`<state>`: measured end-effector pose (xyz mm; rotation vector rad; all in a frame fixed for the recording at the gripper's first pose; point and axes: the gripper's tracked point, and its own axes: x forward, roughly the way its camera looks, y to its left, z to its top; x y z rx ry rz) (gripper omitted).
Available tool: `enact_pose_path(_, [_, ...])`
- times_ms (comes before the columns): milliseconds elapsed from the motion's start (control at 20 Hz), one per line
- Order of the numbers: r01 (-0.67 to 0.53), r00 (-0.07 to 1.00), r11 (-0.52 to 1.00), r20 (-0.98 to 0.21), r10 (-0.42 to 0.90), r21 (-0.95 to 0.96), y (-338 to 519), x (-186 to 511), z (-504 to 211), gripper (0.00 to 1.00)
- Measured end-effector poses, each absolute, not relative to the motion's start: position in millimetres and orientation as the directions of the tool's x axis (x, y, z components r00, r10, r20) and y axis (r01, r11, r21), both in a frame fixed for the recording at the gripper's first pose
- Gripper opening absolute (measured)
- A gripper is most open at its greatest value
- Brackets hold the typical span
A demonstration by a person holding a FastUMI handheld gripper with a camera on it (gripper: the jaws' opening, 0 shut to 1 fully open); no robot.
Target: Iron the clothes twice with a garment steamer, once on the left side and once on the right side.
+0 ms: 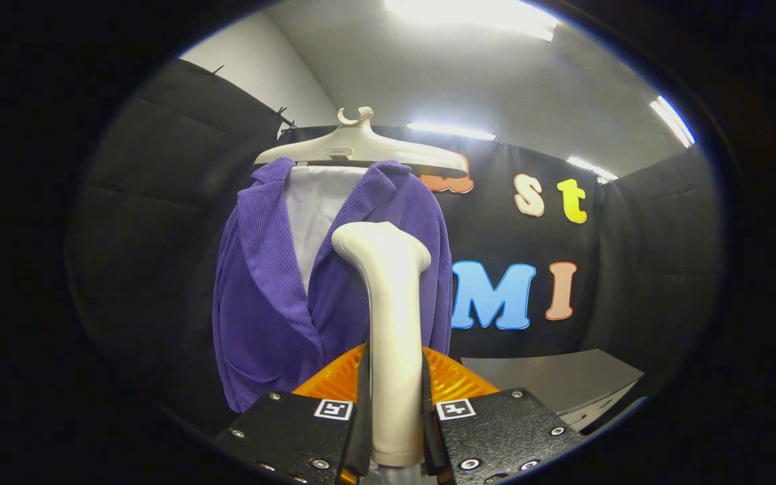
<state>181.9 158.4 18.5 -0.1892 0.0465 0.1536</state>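
We see the gripper point(395, 431) clamped on the garment steamer point(391, 337) handle, both fingers pressing; its head stands before the purple jacket point(267, 289) on its hanger point(361, 148).

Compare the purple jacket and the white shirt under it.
The purple ribbed jacket hangs outermost with its front open; the plain white shirt shows in that opening. The jacket is corded, the shirt smooth. Both hang from the cream hanger, beyond the cream steamer clamped between the gripper fingers.

The steamer point(391, 323), clamped between the gripper's point(393, 431) fingers, blocks centre frame before the jacket point(267, 289). Open room lies right, above the table point(550, 380) at lower right.
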Motion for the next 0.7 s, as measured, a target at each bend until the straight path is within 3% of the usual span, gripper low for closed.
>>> enact_pose_path(700, [-0.199,0.961,0.953,-0.236,0.144,-0.228,131.2,147.5,-86.6,0.3])
